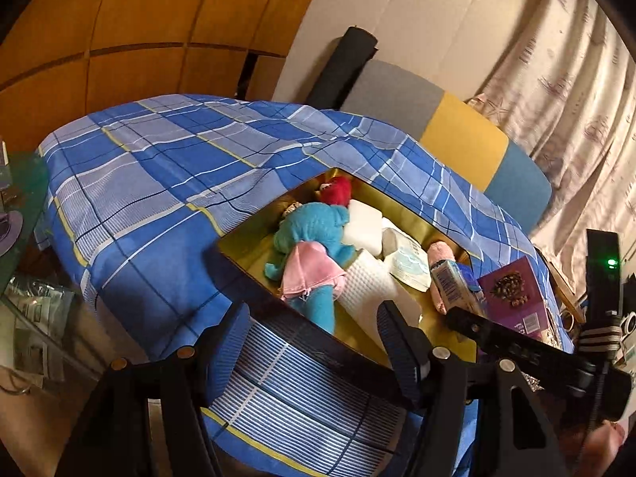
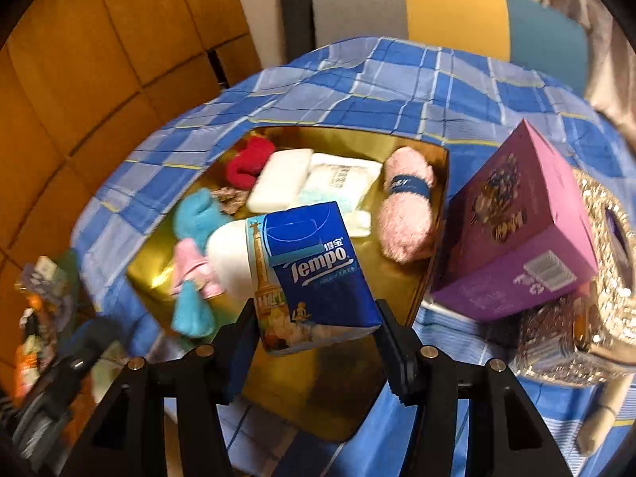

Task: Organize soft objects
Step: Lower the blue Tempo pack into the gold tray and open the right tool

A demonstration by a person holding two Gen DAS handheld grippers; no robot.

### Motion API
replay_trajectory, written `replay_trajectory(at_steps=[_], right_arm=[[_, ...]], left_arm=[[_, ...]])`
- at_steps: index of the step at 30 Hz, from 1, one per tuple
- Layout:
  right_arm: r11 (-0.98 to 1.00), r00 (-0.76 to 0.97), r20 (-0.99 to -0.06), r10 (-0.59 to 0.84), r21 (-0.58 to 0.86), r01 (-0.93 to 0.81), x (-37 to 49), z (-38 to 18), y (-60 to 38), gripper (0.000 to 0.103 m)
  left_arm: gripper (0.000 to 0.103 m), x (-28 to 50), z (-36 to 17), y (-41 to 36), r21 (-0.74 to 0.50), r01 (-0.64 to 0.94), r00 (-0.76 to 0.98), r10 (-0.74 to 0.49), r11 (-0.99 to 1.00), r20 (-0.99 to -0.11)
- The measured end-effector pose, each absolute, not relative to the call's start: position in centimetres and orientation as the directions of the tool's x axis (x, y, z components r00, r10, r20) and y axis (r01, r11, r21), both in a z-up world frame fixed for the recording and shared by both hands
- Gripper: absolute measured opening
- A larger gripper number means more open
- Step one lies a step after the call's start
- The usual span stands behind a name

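- Left wrist view: left gripper [image 1: 314, 342] hung over the near edge of the gold tray [image 1: 246, 250], its jaws spread and nothing between them, so released and idle.
- Inside the tray lay a blue plush toy [image 1: 314, 230] with a pink cloth [image 1: 314, 272] over its middle, a red plush [image 1: 338, 190] at the far end, a white foam block [image 1: 363, 226] beside it, and a white wipes pack [image 1: 405, 258] further right.
- At the tray's right side, the tissue pack [image 1: 453, 284] showed as it came in, carried by the right gripper's arm; a purple box [image 1: 512, 298] stood just beyond on the plaid cloth [image 1: 159, 167].
- Right wrist view: right gripper [image 2: 316, 326] was clenched on the blue Tempo tissue pack [image 2: 314, 274], pads pressing its lower sides, the pack poised above the near half of the gold tray [image 2: 433, 246].
- Pink fuzzy roll [image 2: 405, 206] rested against the tray's right wall; the purple box [image 2: 512, 230] sat outside, right of that wall.
- My call for a clean placement: aim for the bare gold patch near the front, between the blue plush toy [image 2: 194, 214] and the pink roll.
- Lower it flat, and only let go once it rests on the floor of the tray, so it won't topple onto the white roll [image 2: 230, 258] behind it.
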State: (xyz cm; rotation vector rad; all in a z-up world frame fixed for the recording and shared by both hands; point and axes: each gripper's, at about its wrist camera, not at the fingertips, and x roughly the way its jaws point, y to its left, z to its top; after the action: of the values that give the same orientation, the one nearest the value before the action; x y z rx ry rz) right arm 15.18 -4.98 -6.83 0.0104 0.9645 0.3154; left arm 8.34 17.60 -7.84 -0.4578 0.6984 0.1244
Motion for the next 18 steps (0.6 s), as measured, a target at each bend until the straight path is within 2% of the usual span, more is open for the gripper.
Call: replay_trajectory(at_steps=[9,18], right_arm=[[0.975,0.588,-0.804,0.085,-0.053,-0.214,17.1,-8.0,-2.8,0.057],[0.969,0.650,-0.730,0.212,0.069,-0.239,12.9,-4.9,-5.4,0.064]], left_arm=[[0.068,8.4,-8.6,17.4,-0.362,-0.262,0.742,-0.054,0.895,-0.668],[0.068,8.5,-9.0,16.6,-0.395,-0.208,0.738,-0.122,0.895,-0.664]])
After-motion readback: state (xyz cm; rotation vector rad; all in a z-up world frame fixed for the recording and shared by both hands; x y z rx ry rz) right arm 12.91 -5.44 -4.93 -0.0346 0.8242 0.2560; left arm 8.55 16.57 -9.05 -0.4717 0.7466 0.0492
